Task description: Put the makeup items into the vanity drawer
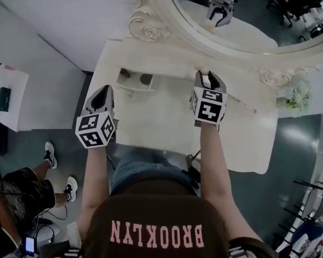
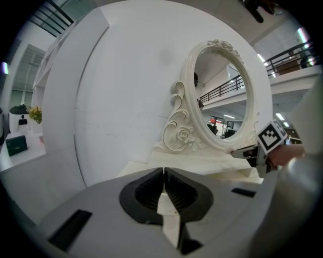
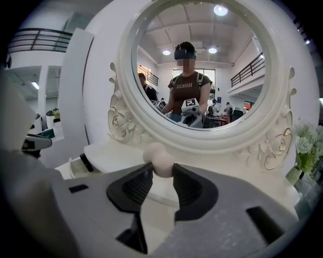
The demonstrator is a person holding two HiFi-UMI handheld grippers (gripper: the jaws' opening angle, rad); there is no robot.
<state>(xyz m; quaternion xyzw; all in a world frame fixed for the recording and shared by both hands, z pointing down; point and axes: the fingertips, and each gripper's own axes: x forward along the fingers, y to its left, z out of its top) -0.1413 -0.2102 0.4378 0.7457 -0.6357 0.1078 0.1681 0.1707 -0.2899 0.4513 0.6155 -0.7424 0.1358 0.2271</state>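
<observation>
right gripper [image 3: 161, 174] pinches one sponge [image 3: 157, 156] at vanity [image 1: 150, 125] back edge; left gripper [image 2: 163, 184] closed, empty; two dark items [image 1: 146, 79] in one drawer [image 1: 133, 87].

2 tools [image 1: 105, 91] [image 1: 210, 76], 1 mirror [image 1: 258, 27], 1 drawer [image 1: 132, 87], 1 sponge [image 3: 159, 160]

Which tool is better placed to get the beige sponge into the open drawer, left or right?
Right. The right tool grips the sponge; the left tool is shut and empty, though nearer the drawer.
</observation>
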